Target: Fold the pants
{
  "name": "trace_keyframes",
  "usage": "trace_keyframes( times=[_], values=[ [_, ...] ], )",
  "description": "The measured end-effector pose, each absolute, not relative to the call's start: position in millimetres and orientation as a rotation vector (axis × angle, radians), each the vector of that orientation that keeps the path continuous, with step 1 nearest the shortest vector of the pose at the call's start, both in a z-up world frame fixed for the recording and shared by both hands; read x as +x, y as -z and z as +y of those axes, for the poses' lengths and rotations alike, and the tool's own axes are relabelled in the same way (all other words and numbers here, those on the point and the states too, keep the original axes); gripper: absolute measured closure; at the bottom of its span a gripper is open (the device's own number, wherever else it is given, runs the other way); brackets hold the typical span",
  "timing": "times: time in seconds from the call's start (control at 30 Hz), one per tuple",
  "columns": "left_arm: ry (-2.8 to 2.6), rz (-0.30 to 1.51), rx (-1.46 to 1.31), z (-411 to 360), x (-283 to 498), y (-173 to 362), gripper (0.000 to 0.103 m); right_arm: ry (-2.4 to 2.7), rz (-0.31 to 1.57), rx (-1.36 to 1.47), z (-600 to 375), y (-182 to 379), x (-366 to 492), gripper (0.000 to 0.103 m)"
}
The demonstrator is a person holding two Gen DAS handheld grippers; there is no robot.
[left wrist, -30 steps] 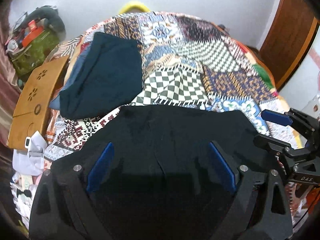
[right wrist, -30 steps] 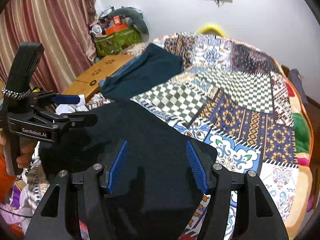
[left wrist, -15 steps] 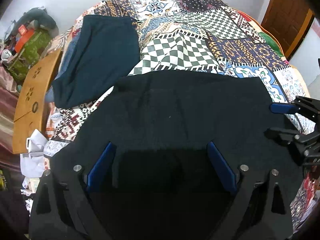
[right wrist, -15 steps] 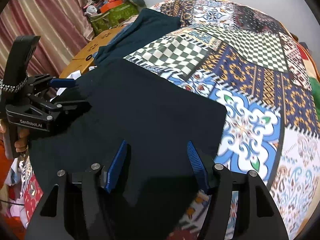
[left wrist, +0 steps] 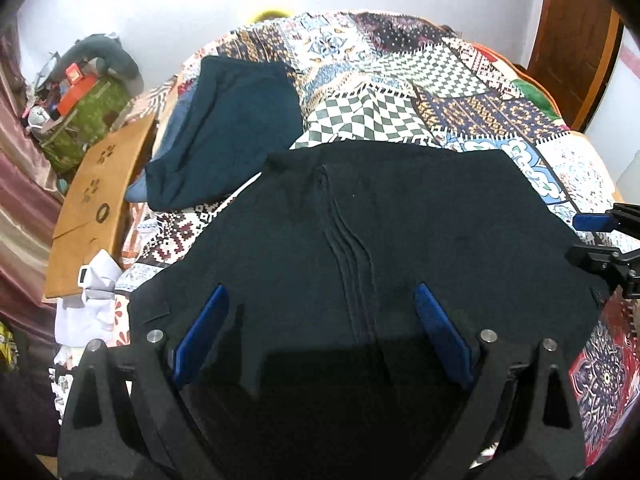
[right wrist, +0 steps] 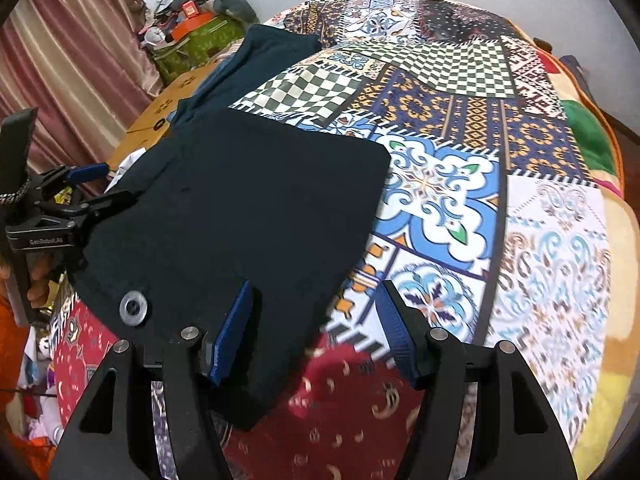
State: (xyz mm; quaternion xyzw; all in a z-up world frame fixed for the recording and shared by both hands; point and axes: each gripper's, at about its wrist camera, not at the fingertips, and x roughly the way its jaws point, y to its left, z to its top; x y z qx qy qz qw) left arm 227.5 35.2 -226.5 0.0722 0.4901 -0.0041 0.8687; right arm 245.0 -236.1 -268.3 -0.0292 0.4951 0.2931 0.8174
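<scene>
Both tools stand apart, gripping nothing: the left tool [left wrist: 320, 336] hovers over the black pants [left wrist: 384, 232], the right tool [right wrist: 316, 332] over their near corner. The pants lie flat, partly folded, on the patchwork-covered bed [right wrist: 460, 128]. Judged step: between folds. Next, each tool must clamp an edge and carry it across.

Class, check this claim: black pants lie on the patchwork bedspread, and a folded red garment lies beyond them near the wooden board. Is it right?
Not quite. The left wrist view shows the folded garment is dark teal, not red. The black pants, patchwork bedspread and wooden board are as stated.
</scene>
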Motion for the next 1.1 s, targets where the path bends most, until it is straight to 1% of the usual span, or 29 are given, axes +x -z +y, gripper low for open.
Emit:
trace_keyframes(
  times=[0.1,0.23,0.4,0.53,0.77,1.1],
  values=[
    [0.004,1.0,0.131,38,218,218,0.008,-0.6,1.038,-0.093,-235,259,241,0.043],
    [-0.044,0.918,0.132,49,197,196,0.008,-0.598,0.983,-0.076,-229,238,238,0.043],
    [-0.1,0.841,0.047,81,173,169,0.008,-0.645,0.897,-0.066,-206,210,232,0.043],
    [-0.147,0.824,-0.055,116,157,161,0.008,-0.698,0.843,-0.081,-171,196,229,0.04],
    [-0.234,0.876,-0.211,174,129,180,0.008,-0.777,0.866,-0.111,-114,212,225,0.04],
    [-0.24,1.035,-0.504,232,100,241,0.008,-0.803,0.947,-0.167,-76,243,217,0.039]
  ],
)
